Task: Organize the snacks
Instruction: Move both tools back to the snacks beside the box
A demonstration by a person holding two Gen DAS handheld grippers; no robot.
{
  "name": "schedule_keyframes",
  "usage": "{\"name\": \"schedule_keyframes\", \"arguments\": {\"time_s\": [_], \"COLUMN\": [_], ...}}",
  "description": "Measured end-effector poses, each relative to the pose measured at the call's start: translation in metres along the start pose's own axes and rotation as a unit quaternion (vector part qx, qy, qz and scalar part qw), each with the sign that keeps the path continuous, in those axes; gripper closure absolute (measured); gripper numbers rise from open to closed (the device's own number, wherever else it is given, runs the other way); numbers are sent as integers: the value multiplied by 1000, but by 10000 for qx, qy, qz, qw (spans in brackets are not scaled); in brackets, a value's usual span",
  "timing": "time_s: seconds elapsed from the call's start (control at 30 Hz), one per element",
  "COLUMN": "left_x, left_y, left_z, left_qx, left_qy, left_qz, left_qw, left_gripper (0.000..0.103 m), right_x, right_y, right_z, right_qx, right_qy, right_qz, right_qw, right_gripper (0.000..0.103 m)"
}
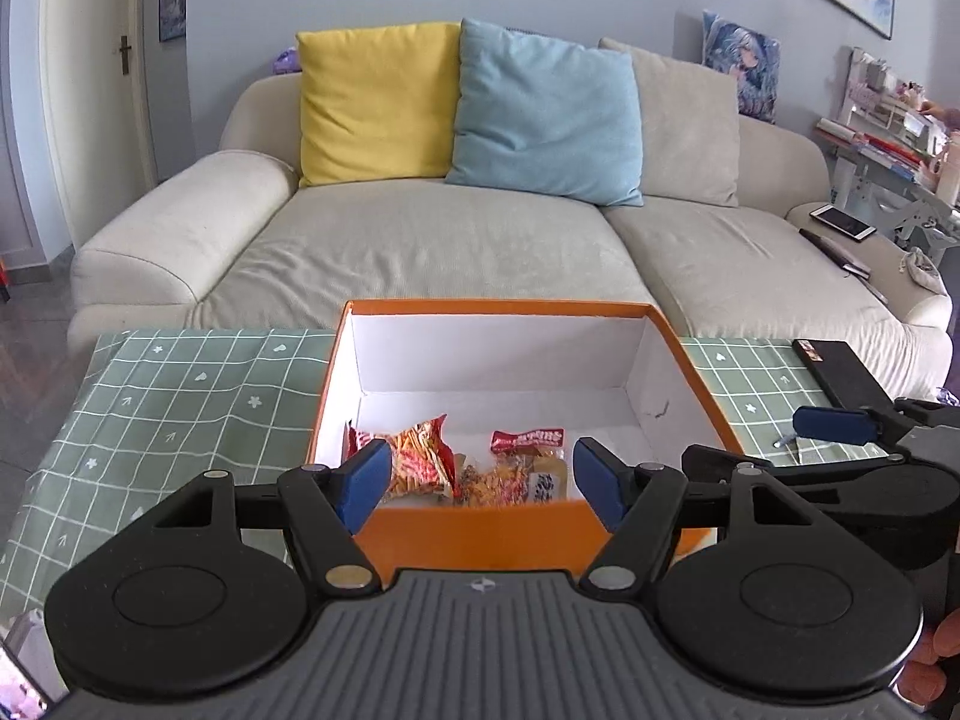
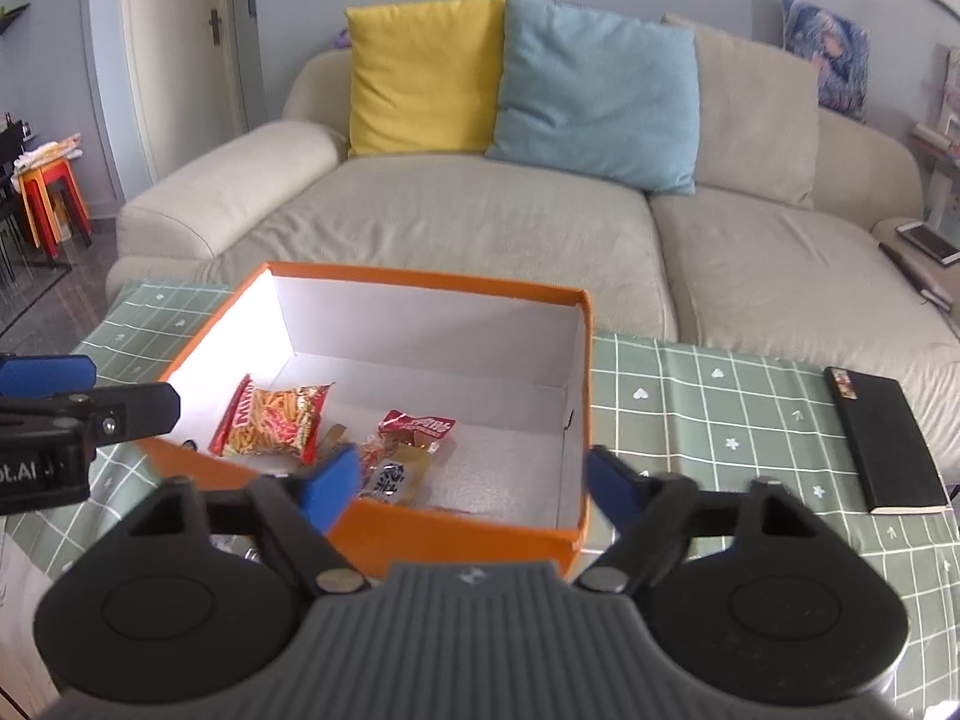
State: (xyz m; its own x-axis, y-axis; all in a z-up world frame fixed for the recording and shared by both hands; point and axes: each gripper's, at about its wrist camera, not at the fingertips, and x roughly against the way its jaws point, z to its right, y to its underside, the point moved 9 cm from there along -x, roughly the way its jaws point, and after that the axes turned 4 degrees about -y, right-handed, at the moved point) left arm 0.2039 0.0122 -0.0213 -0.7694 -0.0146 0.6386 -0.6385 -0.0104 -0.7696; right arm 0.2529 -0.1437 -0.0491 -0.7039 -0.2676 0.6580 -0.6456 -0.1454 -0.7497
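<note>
Nearest your lens, the left gripper (image 1: 480,483) stands wide, its blue-padded fingers (image 1: 363,483) apart with nothing between them and touching nothing. Your right gripper (image 2: 474,483) is likewise spread wide and empty.

Just beyond both sits the orange cardboard box with white inside walls (image 1: 690,372), the landmark here, open at the top on the green checked tablecloth (image 1: 168,402). Its near orange wall lies between your fingers and the contents.

Inside the box, towards its near left corner, lies the red and yellow crinkled snack packet (image 2: 273,423), flat on the floor. Just to its right lies the small clear packet with a red header (image 2: 417,429), with a few more small wrapped snacks crowded just beside it against the near wall. The far and right parts of the box floor are bare.

To the box's right, on the cloth, a flat black rectangular case (image 2: 882,438) lies well apart from it. From the left camera, your right gripper shows at the box's right side.

Behind the box stands the beige fabric sofa (image 1: 420,246), carrying a yellow cushion (image 1: 378,102) and a light blue cushion (image 1: 546,114).
</note>
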Motion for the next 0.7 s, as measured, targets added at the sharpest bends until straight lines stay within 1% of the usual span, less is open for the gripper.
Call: {"name": "schedule_keyframes", "arguments": {"time_s": [0.13, 0.2, 0.3, 0.5, 0.57, 0.63, 0.7], "left_x": [11, 12, 10, 5, 5, 4, 3], "left_y": [22, 38, 64, 121, 139, 152, 161], "left_z": [2, 4, 4, 8, 8, 7, 7], "left_qx": [-55, -114, -97, -61, 26, 81, 52], "left_qy": [108, 221, 281, 581, 617, 661, 678], "left_qz": [-124, -302, -575, -1250, -1449, -1600, -1663], "left_qw": [9998, 9992, 9979, 9904, 9875, 9849, 9837], "left_gripper": [22, 22, 22, 23, 23, 23, 24], "right_x": [19, 25, 30, 29, 28, 27, 26], "right_y": [21, 34, 59, 118, 136, 152, 164], "right_z": [-10, -15, -23, -25, -22, -19, -15], "right_qx": [112, 149, 232, 337, 315, 288, 309], "right_qy": [-14, -37, -116, -136, -144, -150, -108], "right_qz": [96, 67, -70, -645, -862, -1052, -1199], "right_qw": [9999, 9999, 9996, 9973, 9957, 9939, 9922], "right_gripper": [19, 19, 19, 19, 19, 19, 19]}}
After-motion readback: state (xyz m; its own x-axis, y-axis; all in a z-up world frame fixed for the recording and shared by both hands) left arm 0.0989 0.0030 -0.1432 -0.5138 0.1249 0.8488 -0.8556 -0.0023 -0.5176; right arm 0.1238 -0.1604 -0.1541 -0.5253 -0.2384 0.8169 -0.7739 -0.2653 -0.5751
